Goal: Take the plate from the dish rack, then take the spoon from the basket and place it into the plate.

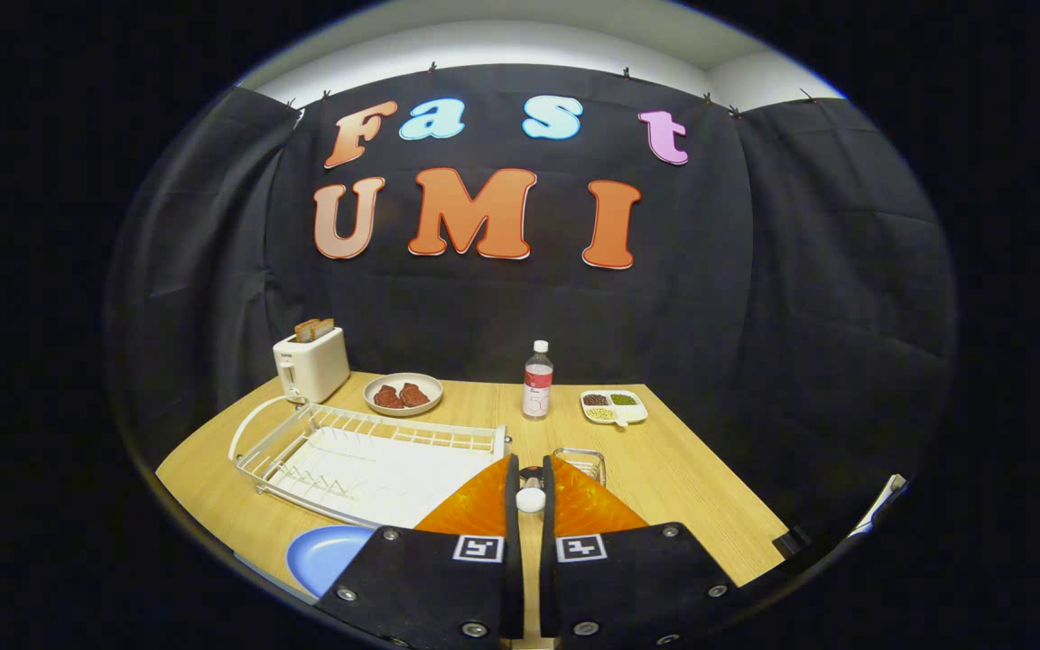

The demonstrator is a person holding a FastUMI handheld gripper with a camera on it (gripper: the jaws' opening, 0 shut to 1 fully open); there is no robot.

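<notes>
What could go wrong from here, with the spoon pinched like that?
The gripper holds the spoon by a narrow pinch, so it may pivot or slip out in transit. The blue plate sits near the table's near edge, partly behind the fingers, so the drop could miss. The dish rack lies close by; a swing might clip it.

Wooden table point(682, 469) bearing dish rack point(366, 460), toaster point(311, 363), bottle point(537, 381), blue plate point(326, 552), perhaps a basket point(581, 462).
</notes>
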